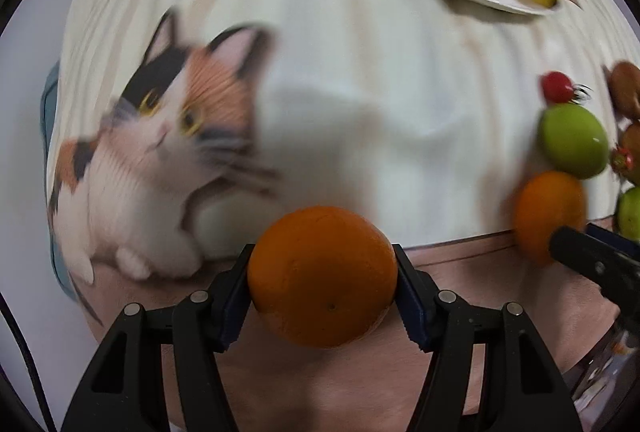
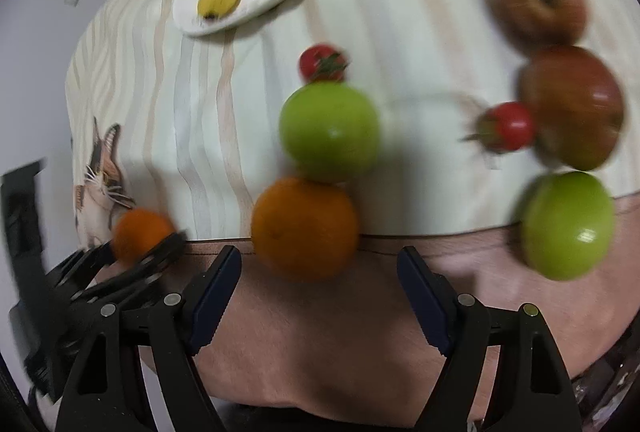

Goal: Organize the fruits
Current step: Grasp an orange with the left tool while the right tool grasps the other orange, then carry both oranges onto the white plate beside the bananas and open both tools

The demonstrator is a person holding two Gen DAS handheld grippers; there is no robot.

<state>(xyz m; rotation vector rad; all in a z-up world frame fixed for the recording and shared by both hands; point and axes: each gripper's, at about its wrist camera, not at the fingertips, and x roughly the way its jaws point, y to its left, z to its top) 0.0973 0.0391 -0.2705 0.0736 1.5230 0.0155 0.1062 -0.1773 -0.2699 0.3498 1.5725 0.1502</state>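
Your left gripper (image 1: 322,298) pointing straight down, pads touching both sides of an orange (image 1: 322,276), your right gripper (image 2: 320,296) tilted steeply down, jaws spread, second orange (image 2: 304,228) just ahead between fingertips, green apple (image 2: 329,129) beyond it

A striped cat-print cloth (image 1: 320,51) covers the brown table (image 2: 320,352).
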